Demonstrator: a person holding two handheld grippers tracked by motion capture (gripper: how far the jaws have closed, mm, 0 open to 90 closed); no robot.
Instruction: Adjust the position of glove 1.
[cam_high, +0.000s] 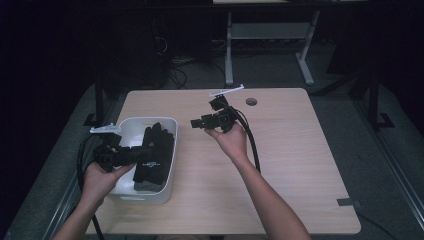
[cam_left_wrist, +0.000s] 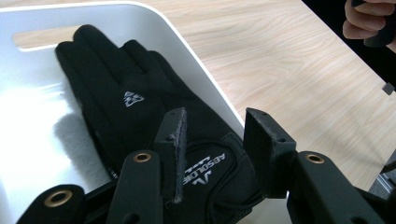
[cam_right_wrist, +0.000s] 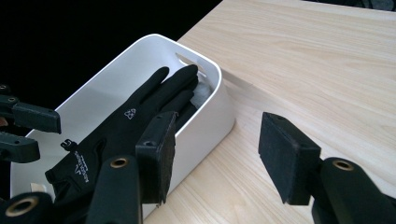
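Glove (cam_high: 154, 155) fills white bin (cam_high: 131, 125); left tongs (cam_high: 142, 154) and right tongs (cam_high: 196, 123) gape empty.

Glove print, one brand word readable.
Black glove (cam_left_wrist: 140, 107) cuff: white "AESOLDE" beside a V-shaped mark; small white triangular emblem on back of hand, its lettering too small to read.

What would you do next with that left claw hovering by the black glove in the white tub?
Probably ease the left gripper down onto the black glove and close on its cuff. Its jaws stand apart with nothing pinched, the glove lies flat over the white tub, partly across its rim, and the right gripper waits open above the table.
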